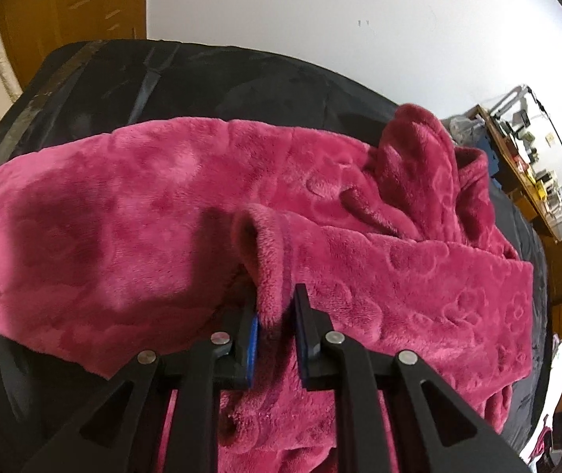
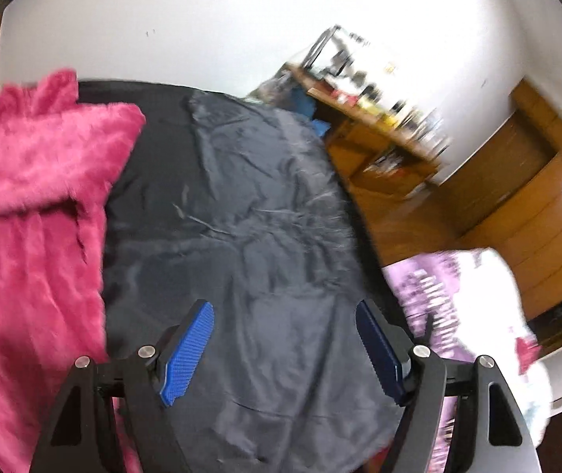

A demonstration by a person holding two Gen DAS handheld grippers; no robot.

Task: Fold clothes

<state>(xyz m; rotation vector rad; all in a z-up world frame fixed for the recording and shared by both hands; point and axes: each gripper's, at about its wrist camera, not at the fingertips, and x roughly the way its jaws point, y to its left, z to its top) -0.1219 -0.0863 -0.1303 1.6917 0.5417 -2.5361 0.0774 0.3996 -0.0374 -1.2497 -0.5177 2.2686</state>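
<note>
A fuzzy pink fleece garment (image 1: 131,205) with an embossed flower pattern lies spread over the black sheet (image 1: 210,79). My left gripper (image 1: 277,307) is shut on a raised hemmed fold of the garment near its middle. A bunched part (image 1: 422,157) stands up at the far right. In the right wrist view the same garment (image 2: 32,213) lies at the left. My right gripper (image 2: 284,327) is open and empty above the black sheet (image 2: 249,213), to the right of the garment.
A wooden door (image 1: 72,12) and white wall stand behind. A cluttered wooden desk (image 2: 383,126) is at the right, with wooden floor (image 2: 525,213) beyond. A purple and white patterned cloth (image 2: 462,299) lies off the sheet's right edge.
</note>
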